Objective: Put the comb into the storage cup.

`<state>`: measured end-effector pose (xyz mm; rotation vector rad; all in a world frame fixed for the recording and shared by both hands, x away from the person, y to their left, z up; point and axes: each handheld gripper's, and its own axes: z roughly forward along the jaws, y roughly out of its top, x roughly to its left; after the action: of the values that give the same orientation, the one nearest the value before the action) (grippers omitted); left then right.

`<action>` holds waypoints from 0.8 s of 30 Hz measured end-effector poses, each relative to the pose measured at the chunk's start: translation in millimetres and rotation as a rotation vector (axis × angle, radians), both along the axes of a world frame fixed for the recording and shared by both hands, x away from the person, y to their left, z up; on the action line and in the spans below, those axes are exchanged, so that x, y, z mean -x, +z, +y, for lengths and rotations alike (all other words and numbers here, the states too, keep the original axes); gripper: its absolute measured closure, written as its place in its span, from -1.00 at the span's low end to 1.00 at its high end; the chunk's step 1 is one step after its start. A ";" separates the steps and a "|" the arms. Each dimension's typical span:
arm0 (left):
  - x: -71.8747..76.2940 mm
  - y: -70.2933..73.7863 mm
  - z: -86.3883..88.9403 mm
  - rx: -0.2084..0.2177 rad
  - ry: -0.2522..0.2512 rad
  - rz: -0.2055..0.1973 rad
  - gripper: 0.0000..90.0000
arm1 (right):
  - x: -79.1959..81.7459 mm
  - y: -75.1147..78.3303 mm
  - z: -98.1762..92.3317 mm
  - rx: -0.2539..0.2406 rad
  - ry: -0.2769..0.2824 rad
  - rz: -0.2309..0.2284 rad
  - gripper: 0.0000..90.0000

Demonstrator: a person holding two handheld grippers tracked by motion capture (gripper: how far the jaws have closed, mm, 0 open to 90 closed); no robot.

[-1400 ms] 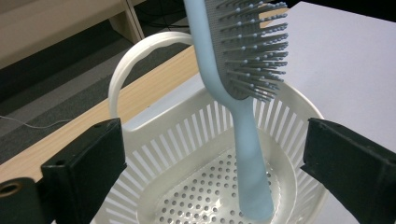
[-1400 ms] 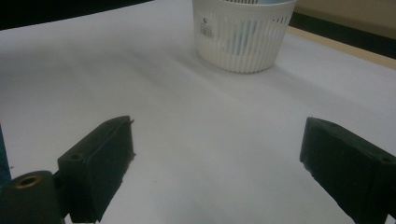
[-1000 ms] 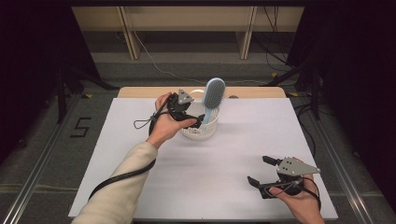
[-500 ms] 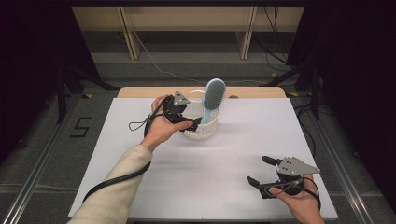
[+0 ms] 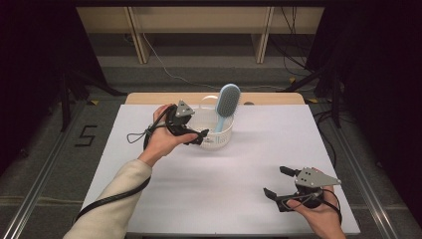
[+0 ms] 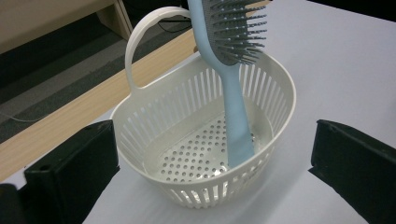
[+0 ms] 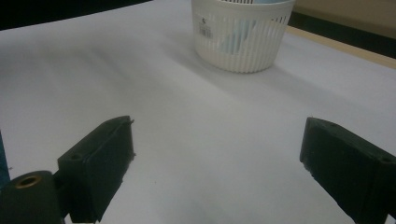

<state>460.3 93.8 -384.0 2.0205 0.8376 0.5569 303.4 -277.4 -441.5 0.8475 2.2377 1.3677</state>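
White table w/ wooden far edge, seen from above. White slotted basket w/ loop handle sits near far edge, left of centre. Blue hairbrush stands in it, handle end on perforated floor, bristle head leaning over the rim. Left gripper just beside basket's near-left side, jaws wide apart, holding nothing. Right gripper near front-right corner, well apart from basket, jaws likewise wide apart & empty.

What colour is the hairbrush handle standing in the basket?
Light blue hairbrush, clearest in the left gripper view.
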 end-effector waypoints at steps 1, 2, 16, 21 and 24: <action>1.8 0.7 1.7 0.002 -0.003 -0.001 -1.00 | 0.0 0.1 0.0 0.000 0.000 0.000 -0.77; 3.6 1.2 3.3 0.005 -0.003 0.000 -1.00 | 0.1 0.2 -0.1 -0.001 -0.001 0.000 -0.77; 33.9 -0.8 16.9 0.023 -0.034 -0.035 -1.00 | 0.3 1.2 -1.3 -0.005 -0.006 -0.006 -0.77; 46.8 0.2 21.2 0.024 -0.050 -0.048 -1.00 | 0.7 1.8 -1.2 -0.004 -0.004 -0.009 -0.77; 53.3 -1.4 25.0 0.017 -0.048 -0.047 -1.00 | 1.1 2.3 -1.2 -0.005 -0.003 -0.010 -0.77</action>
<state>407.0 118.7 -385.4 1.9988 0.7612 0.5665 302.3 -278.6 -439.2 0.8436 2.2258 1.3745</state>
